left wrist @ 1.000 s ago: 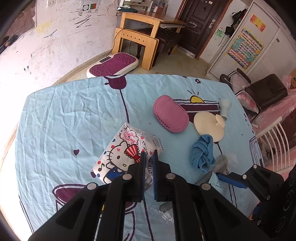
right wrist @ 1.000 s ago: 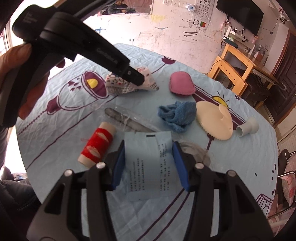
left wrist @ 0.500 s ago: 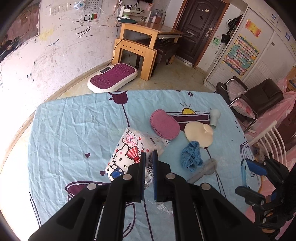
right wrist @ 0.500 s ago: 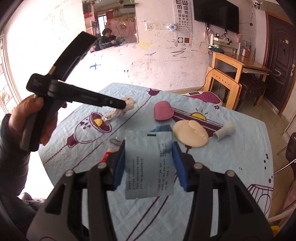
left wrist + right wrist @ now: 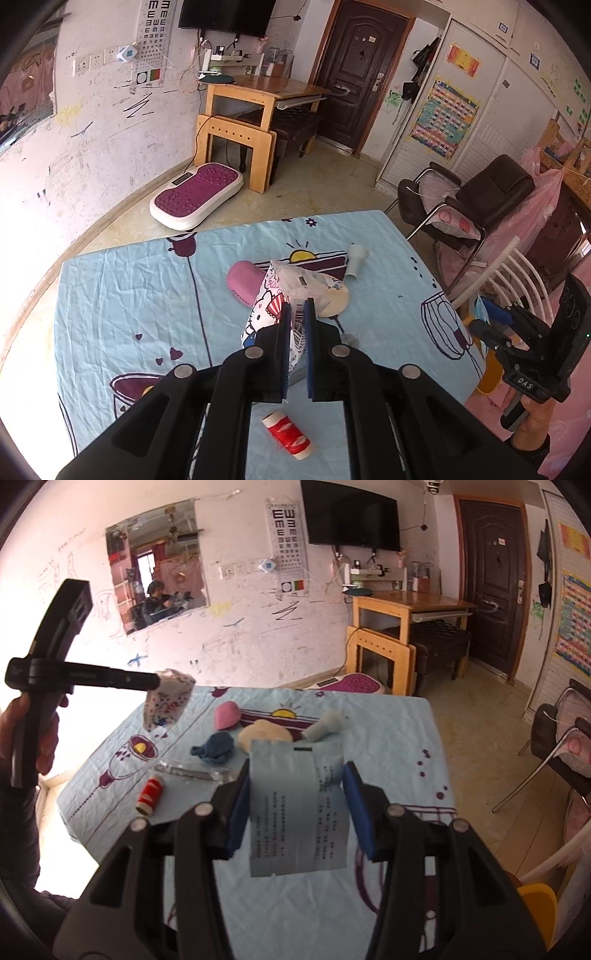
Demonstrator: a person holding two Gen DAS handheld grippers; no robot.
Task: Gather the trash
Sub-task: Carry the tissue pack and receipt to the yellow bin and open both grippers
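Observation:
My left gripper (image 5: 298, 308) is shut on a crumpled Hello Kitty wrapper (image 5: 280, 295) and holds it in the air above the table. In the right wrist view that wrapper (image 5: 168, 699) hangs from the left gripper's tip (image 5: 157, 681) over the table's far left. My right gripper (image 5: 295, 775) is shut on a printed paper slip (image 5: 297, 808), held high above the near table edge. In the left wrist view the right gripper (image 5: 487, 314) is off the table's right side.
On the blue tablecloth (image 5: 388, 723) lie a red thread spool (image 5: 149, 795), a clear plastic wrapper (image 5: 192, 771), a blue cloth (image 5: 216, 749), a pink pad (image 5: 227, 716), a cream disc (image 5: 264, 734) and a white tube (image 5: 325, 725). A yellow bin (image 5: 537, 901) and chairs (image 5: 480, 206) stand to the right.
Both grippers have risen well above the table with their loads. The wrapper has left the cloth, and the right gripper has moved off to the table's right side.

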